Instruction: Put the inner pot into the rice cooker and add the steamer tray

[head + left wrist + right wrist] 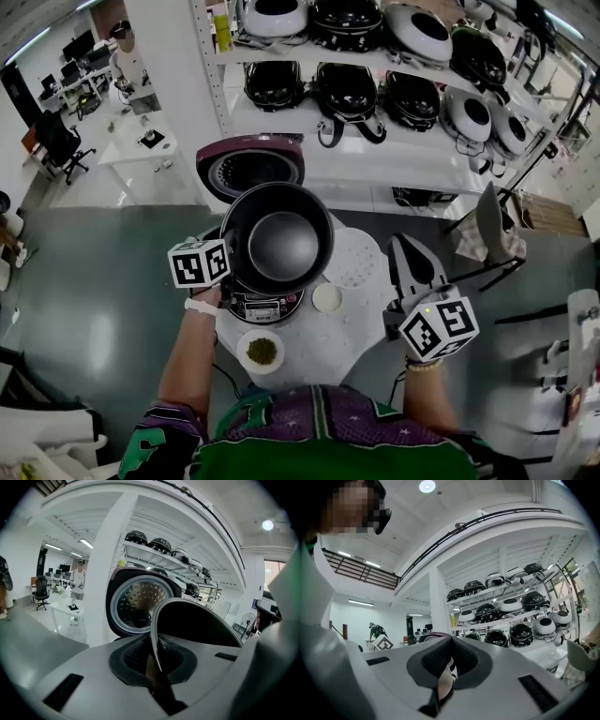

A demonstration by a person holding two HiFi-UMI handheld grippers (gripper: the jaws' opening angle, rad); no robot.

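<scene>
Left gripper (pixel 154 665) pinches inner pot (pixel 277 242) rim | right gripper (pixel 444 679) pressed together, empty | step: likely seating pot in rice cooker (pixel 265 306) | next: lower level, then steamer tray (pixel 357 264)

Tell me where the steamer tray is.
Head view: the steamer tray lies flat on the white table, right of the rice cooker, behind the small white cup.

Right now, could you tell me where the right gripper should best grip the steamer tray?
Probably its right rim, coming from the right: the tray lies flat beside the cooker, and the right gripper is on that side, jaws shut.
</scene>
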